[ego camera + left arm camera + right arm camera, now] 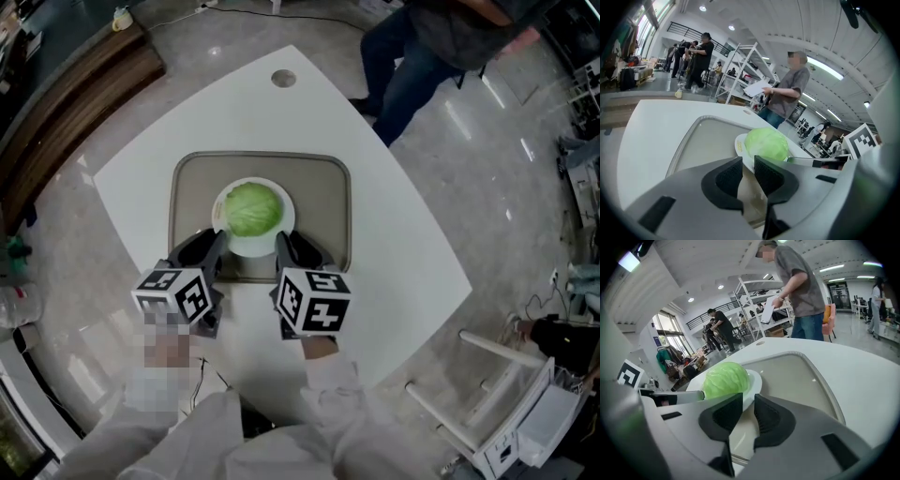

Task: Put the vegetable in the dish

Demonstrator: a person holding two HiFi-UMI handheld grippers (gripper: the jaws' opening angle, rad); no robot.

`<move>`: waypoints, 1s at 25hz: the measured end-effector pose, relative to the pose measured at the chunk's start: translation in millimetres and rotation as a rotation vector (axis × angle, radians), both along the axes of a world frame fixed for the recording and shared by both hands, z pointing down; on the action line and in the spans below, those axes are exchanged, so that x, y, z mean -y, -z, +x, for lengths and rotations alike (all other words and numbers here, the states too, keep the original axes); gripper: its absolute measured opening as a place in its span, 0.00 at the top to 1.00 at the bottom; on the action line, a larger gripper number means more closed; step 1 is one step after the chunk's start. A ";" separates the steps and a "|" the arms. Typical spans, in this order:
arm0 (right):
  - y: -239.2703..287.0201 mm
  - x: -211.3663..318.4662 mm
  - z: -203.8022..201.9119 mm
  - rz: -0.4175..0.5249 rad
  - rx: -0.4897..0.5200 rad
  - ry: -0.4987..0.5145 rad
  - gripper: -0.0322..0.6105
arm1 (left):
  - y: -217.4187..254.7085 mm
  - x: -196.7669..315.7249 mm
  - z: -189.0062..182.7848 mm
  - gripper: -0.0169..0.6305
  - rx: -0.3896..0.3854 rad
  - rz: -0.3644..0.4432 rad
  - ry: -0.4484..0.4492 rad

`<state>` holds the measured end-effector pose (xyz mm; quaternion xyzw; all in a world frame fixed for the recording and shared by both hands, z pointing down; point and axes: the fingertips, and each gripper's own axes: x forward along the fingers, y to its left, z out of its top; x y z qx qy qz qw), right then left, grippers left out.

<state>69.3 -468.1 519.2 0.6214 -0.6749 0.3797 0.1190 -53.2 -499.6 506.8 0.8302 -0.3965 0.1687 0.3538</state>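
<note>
The left gripper (208, 242) and the right gripper (298, 246) are held side by side over the near edge of a grey tray (323, 202) on a white table (394, 262). Both point away from the person towards the tray's middle. A green head of cabbage (251, 208) sits in a white dish (251, 247) on the tray. It lies just beyond the fingertips, in the space between the two grippers. In the left gripper view, the left gripper's (748, 161) two dark fingers (729, 176) stand a narrow gap apart. Only tray surface shows through the gap. The dish (739, 144) and cabbage (766, 143) lie just ahead and to the right of the right-hand finger. In the right gripper view, the right gripper's (748, 399) fingers are likewise slightly parted and hold nothing. The cabbage (725, 379) and the dish rim (756, 380) sit just ahead and to the left of the left-hand finger. The tray's bare floor (797, 376) stretches beyond the fingertips to the right. Past the far side of the table, well beyond the fingers, a person in a grey shirt (799, 291) stands holding papers.
</note>
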 end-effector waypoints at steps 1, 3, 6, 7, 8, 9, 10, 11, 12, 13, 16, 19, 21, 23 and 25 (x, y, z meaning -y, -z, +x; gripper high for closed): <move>-1.3 1.4 0.7 -0.001 -0.004 0.001 0.82 | -1.4 1.2 0.6 0.87 0.001 -0.003 -0.001; -2.1 3.8 2.0 -0.002 -0.015 0.002 0.82 | -1.8 2.8 2.0 0.87 0.003 -0.001 -0.003; -4.8 5.7 2.4 -0.007 -0.022 0.006 0.83 | -5.0 4.9 2.1 0.87 0.021 0.003 -0.009; -6.0 5.8 1.9 -0.010 -0.023 0.009 0.83 | -7.2 5.4 1.6 0.87 0.033 0.002 -0.013; -6.9 5.4 1.2 -0.012 -0.026 0.013 0.83 | -9.2 5.6 1.1 0.87 0.048 0.000 -0.018; -7.5 4.9 0.6 -0.014 -0.032 0.017 0.83 | -10.6 5.6 0.6 0.87 0.063 -0.001 -0.021; -7.8 4.5 0.4 -0.015 -0.038 0.022 0.83 | -11.5 5.6 0.3 0.87 0.076 -0.004 -0.022; -8.0 4.4 0.2 -0.017 -0.044 0.025 0.83 | -12.3 5.6 0.1 0.87 0.086 -0.005 -0.022; -8.6 4.3 -0.2 -0.021 -0.050 0.028 0.83 | -13.1 5.4 -0.3 0.87 0.095 -0.006 -0.021; -9.7 4.1 -1.0 -0.027 -0.057 0.034 0.83 | -14.4 5.1 -1.2 0.87 0.105 -0.007 -0.023; -13.9 3.8 -2.8 -0.043 -0.092 0.052 0.83 | -18.5 4.5 -4.2 0.87 0.146 0.002 -0.039; -15.8 4.6 -1.0 -0.044 -0.136 0.064 0.83 | -19.6 4.3 -2.6 0.87 0.181 0.029 -0.061; -16.8 5.6 1.0 -0.044 -0.151 0.063 0.83 | -20.3 4.9 -0.8 0.87 0.191 0.035 -0.066; -17.8 5.3 1.1 -0.045 -0.156 0.063 0.83 | -21.2 5.7 -1.6 0.87 0.196 0.038 -0.062; -16.9 5.3 1.2 -0.043 -0.159 0.061 0.83 | -20.4 7.6 -3.8 0.87 0.197 0.048 -0.054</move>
